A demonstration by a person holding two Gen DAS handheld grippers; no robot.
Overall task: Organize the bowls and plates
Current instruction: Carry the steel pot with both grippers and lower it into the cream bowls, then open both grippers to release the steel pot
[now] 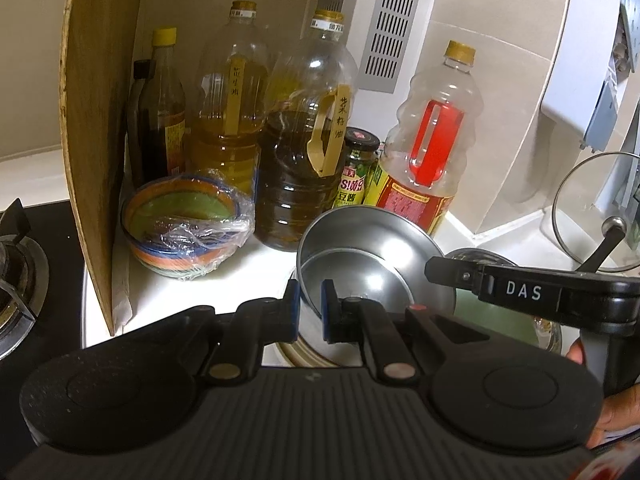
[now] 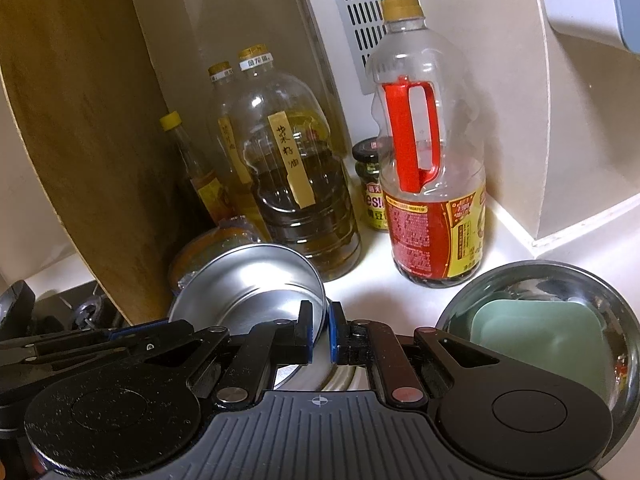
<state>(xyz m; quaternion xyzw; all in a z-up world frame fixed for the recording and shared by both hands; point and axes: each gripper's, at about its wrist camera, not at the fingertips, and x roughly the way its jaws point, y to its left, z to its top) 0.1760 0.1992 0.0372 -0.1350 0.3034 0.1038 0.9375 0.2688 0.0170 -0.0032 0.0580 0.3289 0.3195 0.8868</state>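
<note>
Both tools (image 1: 311, 304) (image 2: 320, 334) pinch the shiny, tilted steel bowl's (image 1: 360, 252) rim.

A white desk (image 1: 256, 256) is backed by beige tiled walls (image 2: 500, 92) meeting in a corner. A grey perforated vent panel (image 1: 394, 24) is fixed there. A wooden board (image 1: 96, 132) is stood upright beside a black gas hob (image 1: 24, 264).
</note>
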